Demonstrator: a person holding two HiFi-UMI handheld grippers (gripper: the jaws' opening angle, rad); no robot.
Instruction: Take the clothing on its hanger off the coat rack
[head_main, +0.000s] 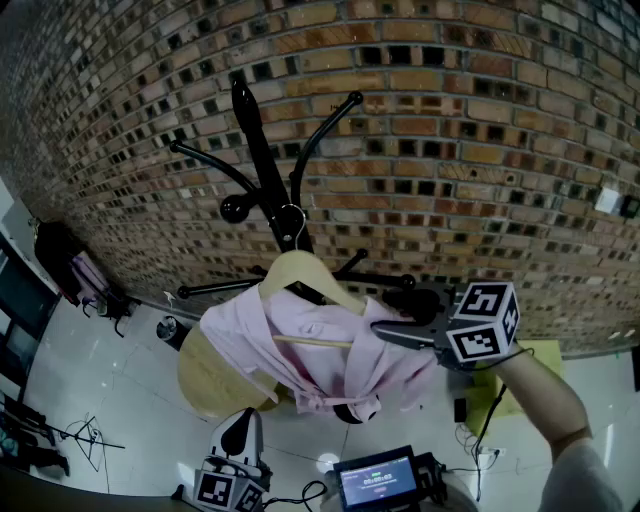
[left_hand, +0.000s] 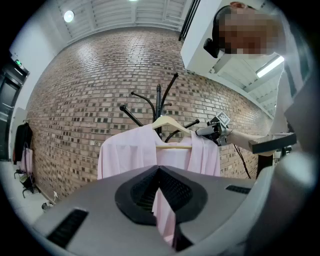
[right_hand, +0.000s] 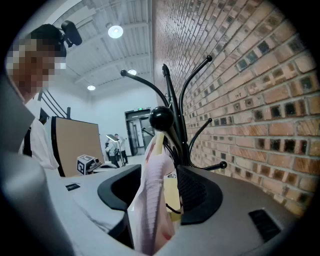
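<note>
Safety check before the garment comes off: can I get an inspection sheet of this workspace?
Surface: pale glossy floor.
Job's things: pink shirt on a wooden hanger, hook on the black coat rack.
Clutter: lit screen low in the head view; yellow item on the floor; round pale board behind the shirt.
Grippers: right tool open, shirt shoulder and hanger end between its jaws; left tool shut, empty, apart from the shirt.
Cables: black cable hanging below the right tool.
Surroundings: brick wall; dark clothes hanging far left.
</note>
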